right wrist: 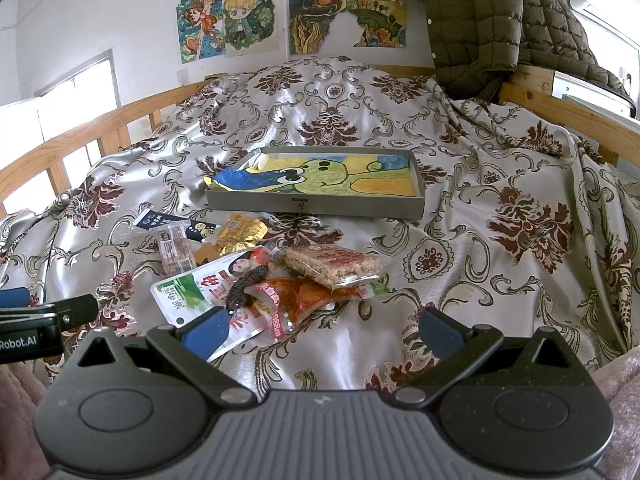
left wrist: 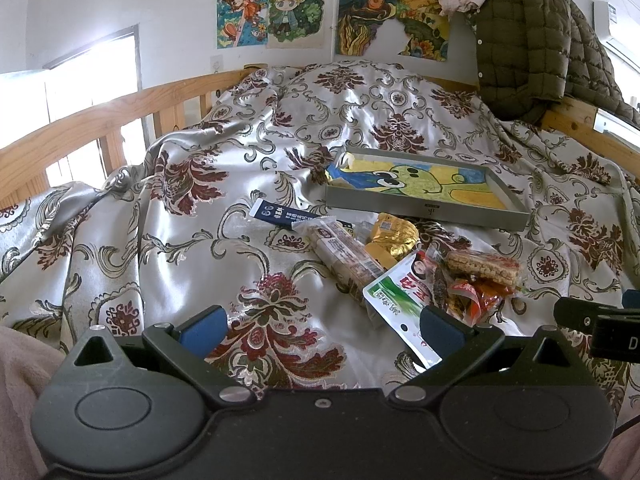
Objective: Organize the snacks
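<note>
I judge nothing is sorted yet: my left gripper and right gripper both hover with jaws apart, empty, short of the snack pile lying just before the empty tray, so next I must reach in and clamp one packet.

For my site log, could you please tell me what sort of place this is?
Most likely a child's bedroom: a wooden-railed bed under a floral satin bedspread, with children's drawings taped to the wall and a quilted jacket slung over the rail.
</note>
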